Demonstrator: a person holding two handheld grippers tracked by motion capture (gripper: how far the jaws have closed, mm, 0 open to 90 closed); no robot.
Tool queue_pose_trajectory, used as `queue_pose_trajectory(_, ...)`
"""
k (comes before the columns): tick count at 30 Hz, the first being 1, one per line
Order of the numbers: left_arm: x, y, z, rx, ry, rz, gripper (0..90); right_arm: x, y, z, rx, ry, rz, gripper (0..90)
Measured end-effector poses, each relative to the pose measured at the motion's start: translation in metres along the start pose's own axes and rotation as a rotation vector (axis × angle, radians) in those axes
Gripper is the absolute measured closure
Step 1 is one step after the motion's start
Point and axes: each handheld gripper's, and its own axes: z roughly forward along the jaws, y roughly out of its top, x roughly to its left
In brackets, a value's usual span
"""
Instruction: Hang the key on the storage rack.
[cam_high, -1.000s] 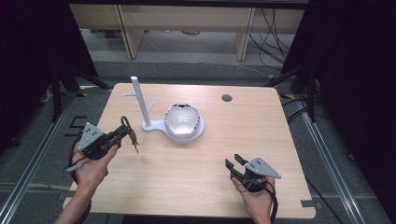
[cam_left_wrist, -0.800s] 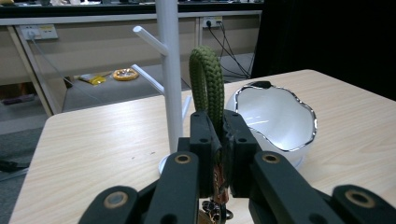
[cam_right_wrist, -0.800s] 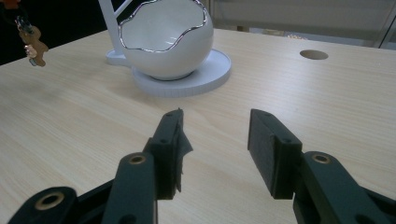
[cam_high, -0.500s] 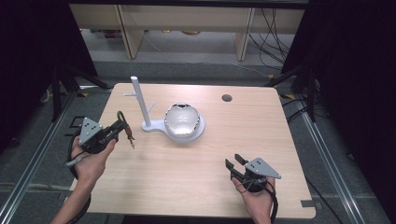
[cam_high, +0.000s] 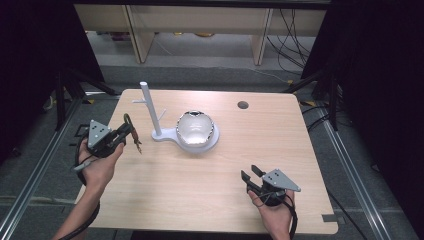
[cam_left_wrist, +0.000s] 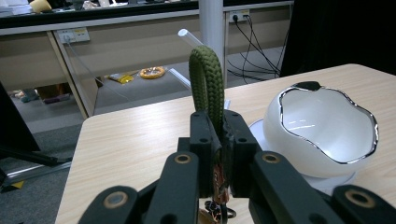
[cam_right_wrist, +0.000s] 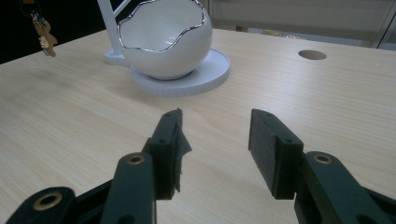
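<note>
My left gripper is shut on a green braided cord loop at the table's left side. The loop stands up from the jaws, and small keys or charms dangle below them above the tabletop. To its right stands a white stand with a post and side pegs. A white egg-shaped bowl with a silver rim sits on the stand's round base. My right gripper rests near the front right, open, pointing at the bowl. Its jaws have just been opening, with nothing between them.
The wooden table has a round cable hole at the back right. Beyond the far edge are shelf legs and cables on the floor. Metal rails run along both sides of the table.
My left gripper, with the cord and keys, has shifted slightly away from the person. The right hand stayed in place.
</note>
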Motion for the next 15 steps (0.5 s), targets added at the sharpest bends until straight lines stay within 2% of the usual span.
queue_pose_trajectory(3,0.001,0.003,0.004,0.002,0.013,0.000,83.5,-0.002,0.000,0.001,-0.014,-0.003,-0.030,55.7)
queue_pose_trajectory(5,0.002,0.004,0.006,0.003,0.014,-0.001,83.5,-0.001,-0.001,0.002,-0.012,0.008,-0.017,55.7)
queue_pose_trajectory(8,0.002,0.005,0.008,0.005,0.016,-0.003,83.5,-0.002,-0.001,0.003,-0.022,0.016,-0.026,55.6)
queue_pose_trajectory(9,0.002,0.005,0.008,0.007,0.018,-0.002,83.4,-0.001,-0.001,0.002,-0.018,0.024,-0.005,55.6)
queue_pose_trajectory(13,0.004,0.007,0.011,0.007,0.025,-0.003,83.5,-0.003,0.000,0.001,-0.012,0.002,-0.024,55.5)
queue_pose_trajectory(15,0.005,0.008,0.012,0.008,0.030,-0.004,83.5,-0.002,0.000,0.001,-0.013,-0.001,-0.011,55.5)
